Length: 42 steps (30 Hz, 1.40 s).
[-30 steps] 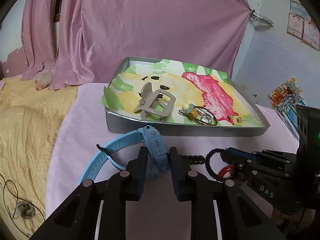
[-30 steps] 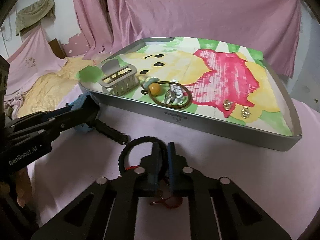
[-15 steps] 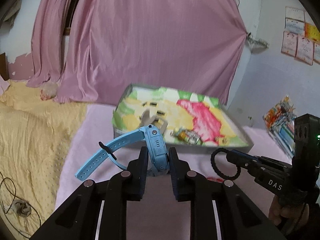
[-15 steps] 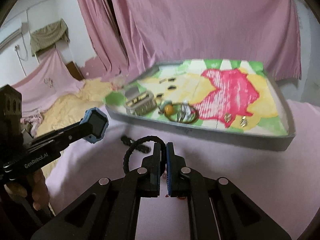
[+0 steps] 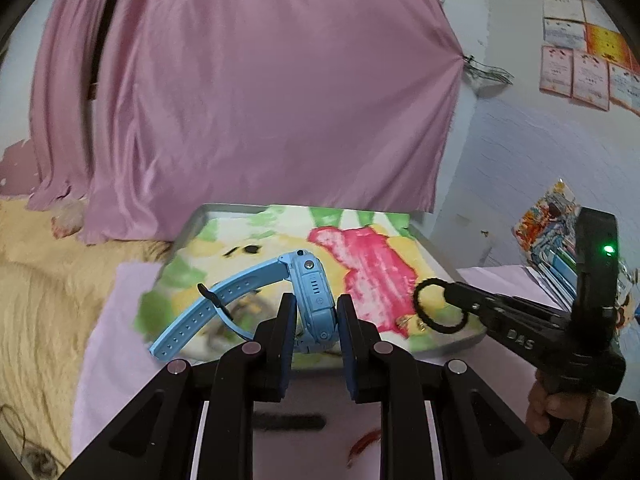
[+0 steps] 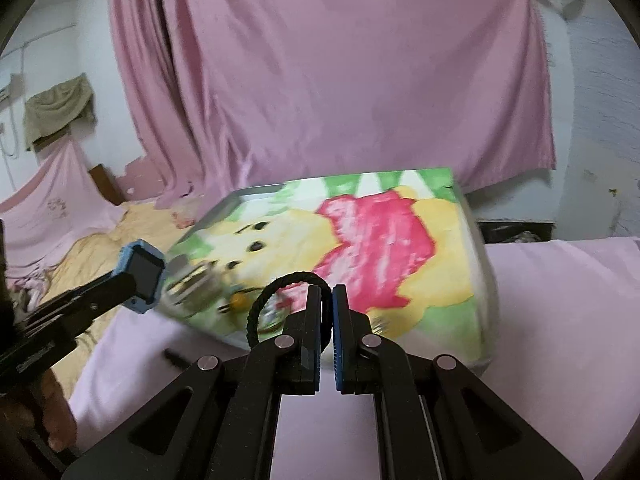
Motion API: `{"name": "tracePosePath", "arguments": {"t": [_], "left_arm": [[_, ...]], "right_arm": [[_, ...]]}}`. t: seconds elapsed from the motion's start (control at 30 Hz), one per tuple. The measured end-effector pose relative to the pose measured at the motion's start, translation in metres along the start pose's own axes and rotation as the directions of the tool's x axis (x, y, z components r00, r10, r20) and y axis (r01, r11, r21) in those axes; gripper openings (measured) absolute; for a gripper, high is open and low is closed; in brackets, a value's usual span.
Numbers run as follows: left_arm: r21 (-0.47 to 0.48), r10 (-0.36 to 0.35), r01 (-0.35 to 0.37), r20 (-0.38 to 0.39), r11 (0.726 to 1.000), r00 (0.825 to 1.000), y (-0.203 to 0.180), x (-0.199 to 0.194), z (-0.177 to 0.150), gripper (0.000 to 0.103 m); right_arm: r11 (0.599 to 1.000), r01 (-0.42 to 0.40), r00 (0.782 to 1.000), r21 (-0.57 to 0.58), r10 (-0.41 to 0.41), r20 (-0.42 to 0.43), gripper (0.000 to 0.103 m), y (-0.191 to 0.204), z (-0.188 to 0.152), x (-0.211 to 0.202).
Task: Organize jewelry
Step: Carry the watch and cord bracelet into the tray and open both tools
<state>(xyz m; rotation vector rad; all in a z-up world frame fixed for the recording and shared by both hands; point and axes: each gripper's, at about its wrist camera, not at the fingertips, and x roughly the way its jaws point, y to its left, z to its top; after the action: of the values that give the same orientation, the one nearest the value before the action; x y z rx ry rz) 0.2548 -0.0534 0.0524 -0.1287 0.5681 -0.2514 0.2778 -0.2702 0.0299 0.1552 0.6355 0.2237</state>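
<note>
Lifted off the cloth, left gripper (image 5: 316,322) clamps blue watch (image 5: 310,292); right gripper (image 6: 327,320) pinches black hairband (image 6: 276,296).

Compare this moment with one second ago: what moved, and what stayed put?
Both grippers rose off the pink tablecloth toward the tray. The left gripper lifted the blue watch; the right gripper lifted the black hair tie. Both grips stayed shut. Tray contents are too blurred to compare.
</note>
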Motion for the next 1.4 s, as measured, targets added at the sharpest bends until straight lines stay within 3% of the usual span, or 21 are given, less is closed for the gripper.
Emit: {"name": "tracePosePath", "arguments": {"t": [0.37, 0.67, 1.3, 1.4], "left_arm": [[0.077, -0.044, 0.053, -0.12, 0.996, 0.992, -0.029, 0.049, -0.002, 0.019], [0.077, -0.05, 0.066, -0.192, 0.995, 0.98, -0.028, 0.066, -0.007, 0.019], [0.067, -0.08, 0.096, -0.21, 0.993, 0.974, -0.03, 0.067, -0.008, 0.02], [0.074, -0.072, 0.089, -0.199, 0.993, 0.977, -0.031, 0.064, -0.008, 0.028]], "right_arm": [[0.996, 0.087, 0.993, -0.003, -0.087, -0.078, 0.005, -0.024, 0.007, 0.036], [0.998, 0.062, 0.987, -0.025, -0.065, -0.145, 0.005, -0.021, -0.001, 0.058], [0.998, 0.068, 0.982, -0.01, -0.069, -0.177, 0.006, -0.023, -0.006, 0.061], [0.997, 0.074, 0.983, -0.005, -0.074, -0.167, 0.006, -0.023, -0.007, 0.054]]}}
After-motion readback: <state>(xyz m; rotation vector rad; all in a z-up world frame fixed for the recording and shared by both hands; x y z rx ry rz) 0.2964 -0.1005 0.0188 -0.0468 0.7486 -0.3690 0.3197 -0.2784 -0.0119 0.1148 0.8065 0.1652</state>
